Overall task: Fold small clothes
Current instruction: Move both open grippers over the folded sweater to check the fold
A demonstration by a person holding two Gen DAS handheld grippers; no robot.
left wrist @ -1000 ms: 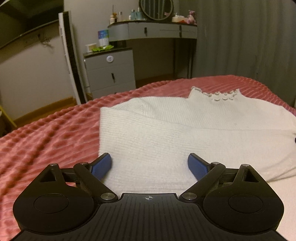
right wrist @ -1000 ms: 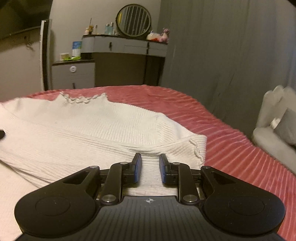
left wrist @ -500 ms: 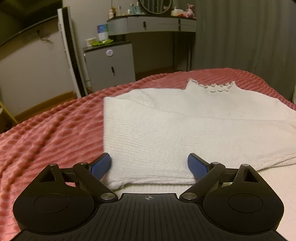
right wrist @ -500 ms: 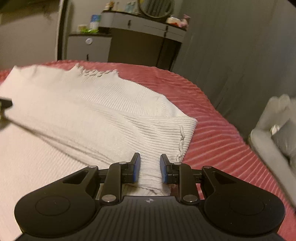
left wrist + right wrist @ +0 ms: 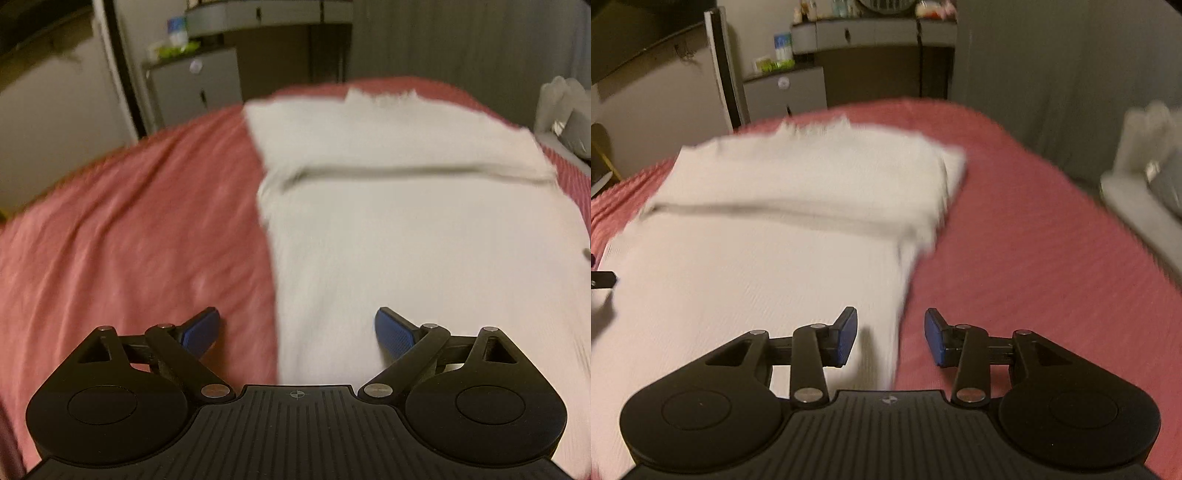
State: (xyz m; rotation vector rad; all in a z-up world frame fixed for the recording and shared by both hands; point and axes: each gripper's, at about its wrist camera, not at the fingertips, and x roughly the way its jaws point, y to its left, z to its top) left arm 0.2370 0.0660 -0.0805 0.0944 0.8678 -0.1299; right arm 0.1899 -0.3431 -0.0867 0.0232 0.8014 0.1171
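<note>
White knit sweater (image 5: 424, 258) lies with sleeves folded in on the pink bedspread (image 5: 129, 240), left gripper (image 5: 297, 332) and right gripper (image 5: 890, 334) both spread and empty at its near side edges, so next probably calls for pinching the near hem to fold it far.

A home bedroom, pink bedspread (image 5: 1034, 240) covering the bed, dressing table (image 5: 871, 29) standing behind, grey curtain (image 5: 1052, 74) hanging alongside

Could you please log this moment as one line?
left gripper: open | right gripper: open | white knitted sweater: sleeves folded, on pink bedspread
</note>
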